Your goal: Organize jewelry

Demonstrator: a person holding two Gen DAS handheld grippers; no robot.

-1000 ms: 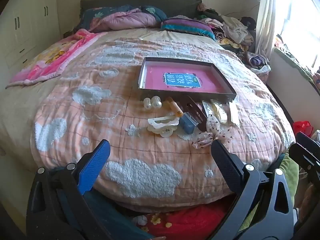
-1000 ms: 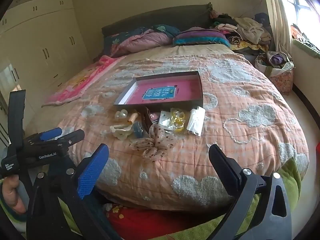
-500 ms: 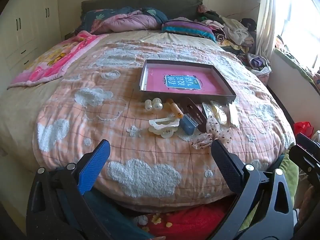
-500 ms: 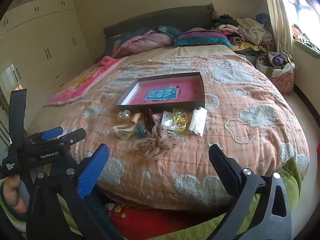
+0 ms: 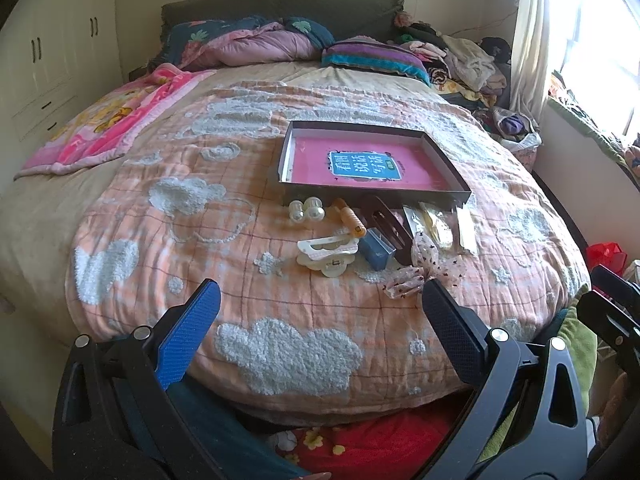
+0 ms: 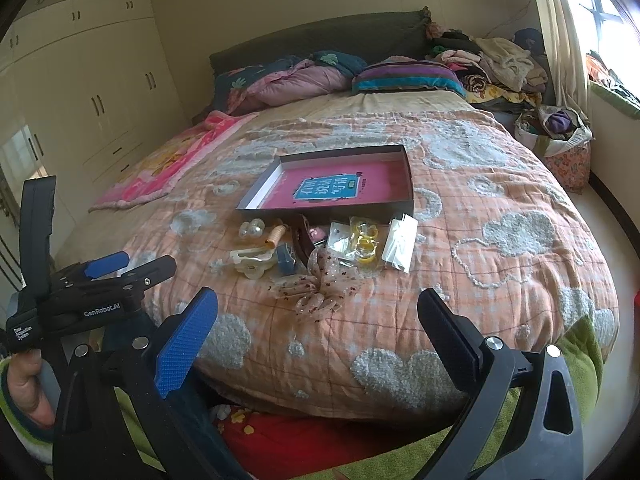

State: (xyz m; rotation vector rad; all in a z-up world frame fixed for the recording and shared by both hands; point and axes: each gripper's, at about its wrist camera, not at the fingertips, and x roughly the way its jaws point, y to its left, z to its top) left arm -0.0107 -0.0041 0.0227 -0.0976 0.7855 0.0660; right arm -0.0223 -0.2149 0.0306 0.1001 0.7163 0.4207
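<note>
Both the left tongs (image 5: 320, 312) and right tongs (image 6: 318, 308) hover level, spread wide and empty, short of the jewelry pile (image 5: 360, 236) ahead on the bed (image 5: 280, 300).

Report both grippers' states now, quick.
Left gripper: open, jaws wide apart, holding nothing.
Right gripper: open, jaws wide apart, holding nothing.

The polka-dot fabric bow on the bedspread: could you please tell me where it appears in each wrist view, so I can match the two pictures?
Left wrist view: the polka-dot bow lies right of centre, at the near right end of the trinket pile.
Right wrist view: the bow sits near the middle, nearest the camera of the pile.
Shared landmark: the shallow box with the pink lining, just beyond the pile in both views.
</note>
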